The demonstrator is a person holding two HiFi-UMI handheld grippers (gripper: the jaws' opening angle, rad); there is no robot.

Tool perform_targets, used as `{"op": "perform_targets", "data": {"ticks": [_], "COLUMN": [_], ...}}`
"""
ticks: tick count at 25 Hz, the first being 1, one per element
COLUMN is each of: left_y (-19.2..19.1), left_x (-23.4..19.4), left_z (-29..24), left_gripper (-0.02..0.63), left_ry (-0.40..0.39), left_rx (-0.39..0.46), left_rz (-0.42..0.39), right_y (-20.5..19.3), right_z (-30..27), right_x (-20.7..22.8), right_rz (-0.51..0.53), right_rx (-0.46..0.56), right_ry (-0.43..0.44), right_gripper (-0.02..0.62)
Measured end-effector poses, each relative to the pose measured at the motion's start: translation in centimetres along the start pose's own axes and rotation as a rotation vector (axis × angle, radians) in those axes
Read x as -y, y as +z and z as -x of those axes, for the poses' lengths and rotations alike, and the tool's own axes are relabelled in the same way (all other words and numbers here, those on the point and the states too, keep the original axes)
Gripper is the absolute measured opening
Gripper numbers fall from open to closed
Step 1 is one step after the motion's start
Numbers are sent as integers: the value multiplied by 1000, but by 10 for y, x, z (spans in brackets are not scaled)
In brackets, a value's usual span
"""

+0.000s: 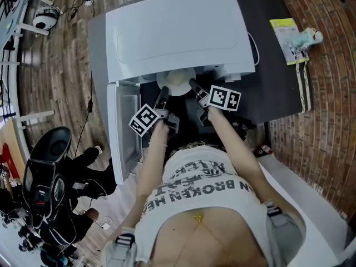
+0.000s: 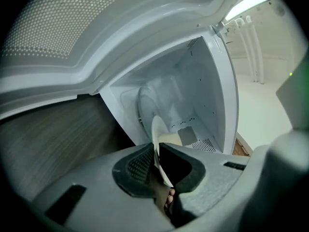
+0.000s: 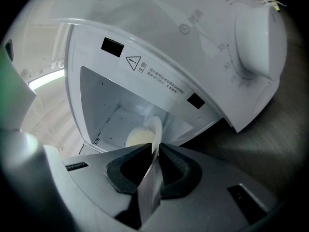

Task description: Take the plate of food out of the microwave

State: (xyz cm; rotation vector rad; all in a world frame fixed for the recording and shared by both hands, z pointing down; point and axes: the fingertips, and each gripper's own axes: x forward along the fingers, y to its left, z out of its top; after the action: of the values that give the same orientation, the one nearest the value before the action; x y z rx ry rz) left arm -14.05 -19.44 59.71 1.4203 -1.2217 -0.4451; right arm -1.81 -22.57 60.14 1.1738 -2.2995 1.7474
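With both tools closed on its rim, I read this as the lift-out step in hand. My left gripper (image 2: 157,167) has its jaws drawn narrow on one edge of the plate (image 2: 157,129), with the white rim wedged between the pads. My right gripper (image 3: 155,162) pinches the opposite edge the same way. Between them the plate carries a pale mound of food (image 3: 139,137). Seen from the head view, the plate lies at the mouth of the microwave (image 1: 178,32), part of it under the top of the casing and part past the front. The door (image 1: 125,128) hangs open on my left, close beside that forearm. The oven stands on a dark counter (image 1: 278,82).

I judge the next move to be a straight draw toward me, both hands together and at one height, so the rim doesn't twist in either grip or tip the food. I'd mind the left arm against the door and then look for somewhere to set the plate down.
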Motion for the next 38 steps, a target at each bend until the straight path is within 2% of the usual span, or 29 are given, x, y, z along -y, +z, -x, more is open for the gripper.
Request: {"op": "perform_targets", "data": {"ticks": [9,13,18,25,38], "left_y": [-22,-15,-18,-38,-50], "left_x": [3,0,7,5,12], "left_z": [-2,-8,9,5,22], "left_gripper": [38,38,38,37,38], "left_ry": [8,14,21,33,59], "left_rx": [30,48,56,81,168], "left_rz": [3,10,17,21,57], "right_y": [2,6,0,-1,-3], "right_z": [14,5,14,24,32], "right_x": [14,14,3,21,13], "right_rz": [5,11,15,14,60], "right_rx": [-22,-34,-47,-71,-154], "right_ry": [20,30,30,48,85], "right_gripper": [46,46,46,46,46]}}
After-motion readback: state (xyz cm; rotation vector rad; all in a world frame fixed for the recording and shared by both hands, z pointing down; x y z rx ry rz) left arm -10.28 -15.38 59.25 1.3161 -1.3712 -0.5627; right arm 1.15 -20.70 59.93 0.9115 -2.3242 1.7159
